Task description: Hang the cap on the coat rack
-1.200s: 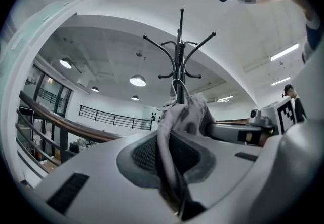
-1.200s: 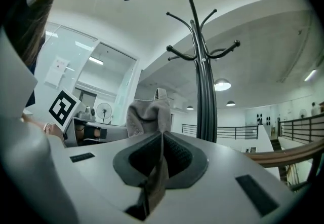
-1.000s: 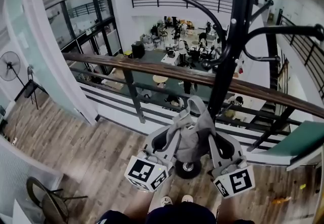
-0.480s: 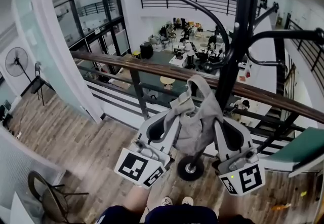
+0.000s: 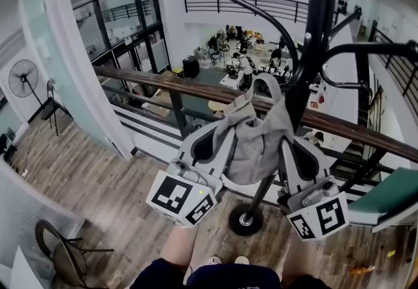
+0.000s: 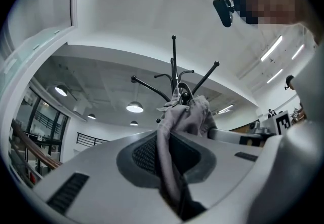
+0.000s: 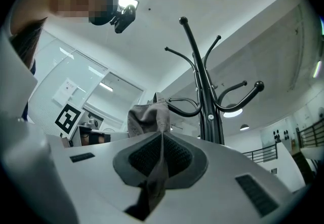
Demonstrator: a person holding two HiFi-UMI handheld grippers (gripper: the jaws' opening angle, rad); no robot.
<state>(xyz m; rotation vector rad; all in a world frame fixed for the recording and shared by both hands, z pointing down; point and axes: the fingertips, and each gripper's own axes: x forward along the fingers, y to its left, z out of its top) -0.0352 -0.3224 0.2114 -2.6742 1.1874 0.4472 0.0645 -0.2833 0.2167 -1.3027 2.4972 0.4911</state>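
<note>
Left gripper: closed narrowly on a fold of the grey cap; in the left gripper view the cloth is pinched between the pads and runs up out of them.
Right gripper: closed almost fully on the cap's opposite edge, with a thin strip of fabric nipped between the pads in the right gripper view.
Cap: held up in the air between the two grippers, crumpled, with its back strap arched at the top.
Coat rack: a black pole with curved, knob-ended hooks, stood just behind the cap. A low hook's knob is seen inside the strap's arch; whether the strap rests on it cannot be told.
Rack base: set on the wooden floor.
Railing: beyond the rack, with a hall seen below it.
</note>
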